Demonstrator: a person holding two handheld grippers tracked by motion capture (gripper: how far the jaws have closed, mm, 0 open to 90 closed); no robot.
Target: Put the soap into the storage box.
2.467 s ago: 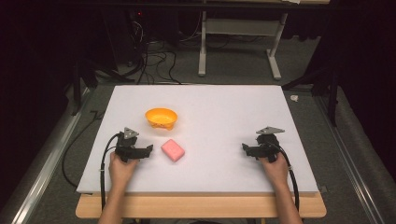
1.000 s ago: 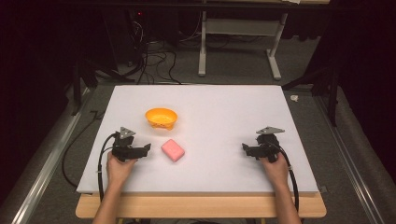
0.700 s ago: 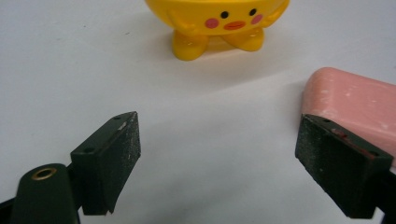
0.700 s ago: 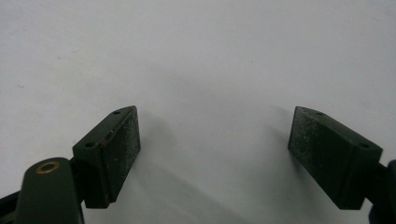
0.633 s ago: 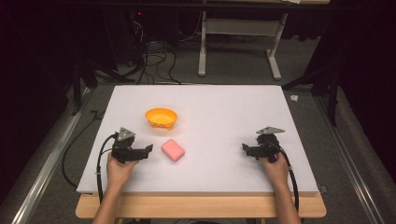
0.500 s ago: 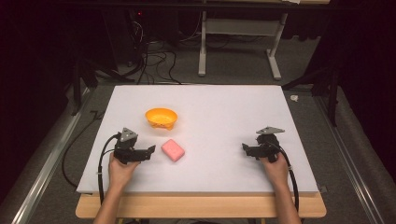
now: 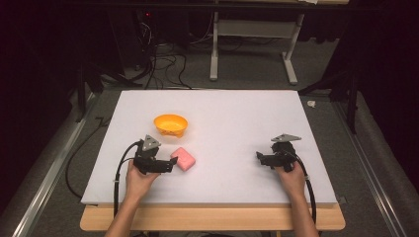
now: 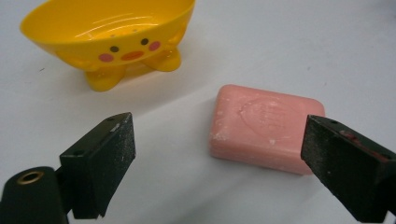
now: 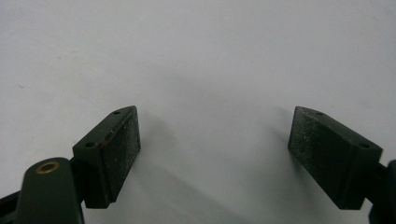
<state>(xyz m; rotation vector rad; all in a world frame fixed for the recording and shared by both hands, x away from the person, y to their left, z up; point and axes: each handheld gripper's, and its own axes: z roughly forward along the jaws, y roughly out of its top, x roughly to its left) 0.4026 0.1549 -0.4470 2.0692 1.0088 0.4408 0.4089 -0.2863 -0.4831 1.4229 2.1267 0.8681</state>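
High view showed the left tool [image 7: 173, 161], jaws wide, nearer the pink rectangular soap bar [image 7: 183, 159] than before; right tool [image 7: 259, 157] wide too.

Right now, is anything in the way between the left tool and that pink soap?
Nothing visible. The left tool is open, and bare white table lies between it and the soap. The yellow dish sits farther back, off to the side.

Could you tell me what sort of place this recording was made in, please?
Probably a lab or studio set up for recording handling demos. A white table stands in a dark room, loose cables lie on the grey floor behind it, and a metal stand stands beyond.
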